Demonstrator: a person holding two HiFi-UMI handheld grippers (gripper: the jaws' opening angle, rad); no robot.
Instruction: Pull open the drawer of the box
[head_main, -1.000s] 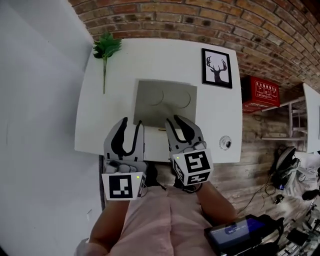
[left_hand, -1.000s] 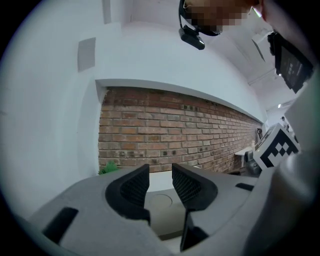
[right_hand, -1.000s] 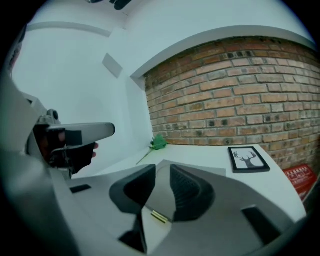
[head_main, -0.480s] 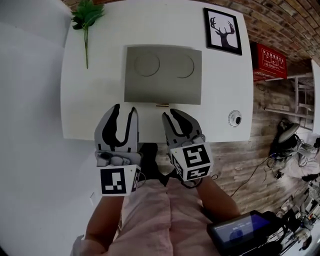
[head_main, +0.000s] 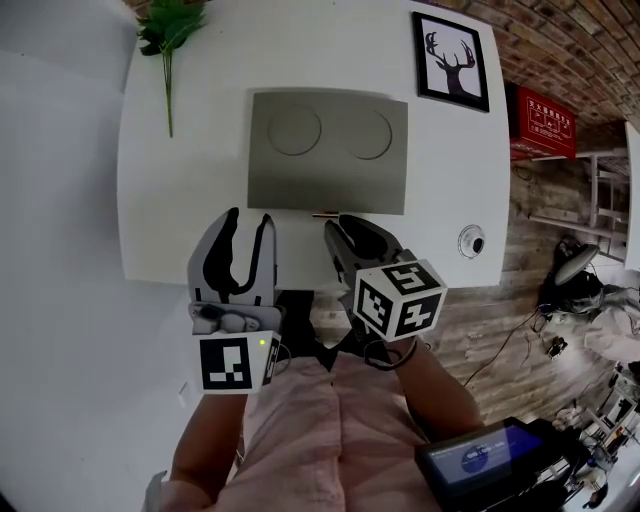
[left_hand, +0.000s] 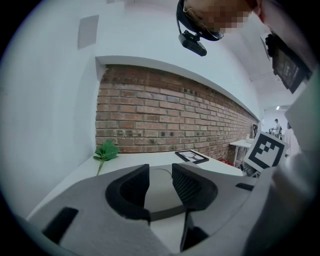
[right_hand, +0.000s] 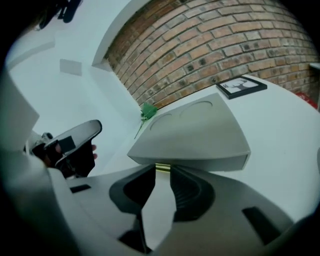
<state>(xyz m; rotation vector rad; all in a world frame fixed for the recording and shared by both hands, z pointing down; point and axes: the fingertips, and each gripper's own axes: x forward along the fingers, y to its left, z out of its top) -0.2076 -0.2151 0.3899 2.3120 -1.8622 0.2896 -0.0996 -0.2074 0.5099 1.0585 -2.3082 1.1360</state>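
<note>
A flat grey box (head_main: 327, 150) with two round recesses in its lid lies on the white table (head_main: 170, 200). A small brass handle (head_main: 323, 213) sticks out of its near face. My right gripper (head_main: 342, 222) has its tips just short of that handle. In the right gripper view the handle (right_hand: 162, 166) shows in the gap beyond the fingertips of the right gripper (right_hand: 161, 175). Those jaws are opening and the pads are not touching it. My left gripper (head_main: 248, 218) hangs open and empty over the table's near edge, left of the handle, with the box (left_hand: 159, 192) ahead of it.
A green plant sprig (head_main: 168, 30) lies at the far left of the table. A framed deer picture (head_main: 450, 55) is at the far right, a small round object (head_main: 470, 240) near the right front corner. A red crate (head_main: 541, 122) sits beyond the table's right side.
The head view has dropped lower over the table. My right gripper has rolled to the right and its tips have come closer to the brass handle. The left gripper has hardly moved.
</note>
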